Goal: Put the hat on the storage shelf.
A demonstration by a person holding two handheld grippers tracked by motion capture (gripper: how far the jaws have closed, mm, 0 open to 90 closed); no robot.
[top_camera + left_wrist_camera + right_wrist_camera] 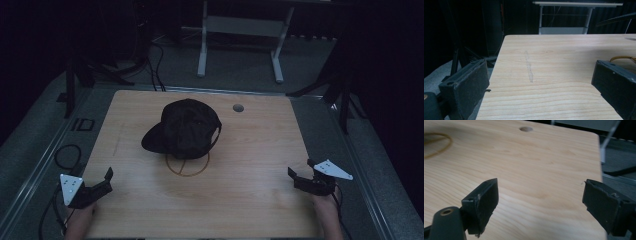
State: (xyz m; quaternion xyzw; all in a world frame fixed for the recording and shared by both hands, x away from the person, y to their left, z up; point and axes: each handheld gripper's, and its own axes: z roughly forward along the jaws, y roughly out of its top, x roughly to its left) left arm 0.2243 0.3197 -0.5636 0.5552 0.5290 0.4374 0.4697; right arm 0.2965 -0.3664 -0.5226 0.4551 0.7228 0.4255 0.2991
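A black cap (182, 128) lies on the middle of the wooden table (240, 200), its brim pointing left; it partly covers a thin ring mark (187, 167). My left gripper (100, 180) rests at the table's front left corner, open, with bare wood between its jaws (540, 82). At the front right edge my right gripper (301, 168) also stands open over bare wood (544, 200). Both are well apart from the cap. The ring mark (624, 58) peeks in at the right of the left gripper view, and the ring mark (439, 143) shows at the upper left of the right gripper view.
A small round hole (238, 107) sits near the table's far edge. Beyond the table stands a white-legged frame (240, 30). Dark stands (342, 95) flank the table, and cables (67, 155) lie on the grey floor at the left. The room is dim.
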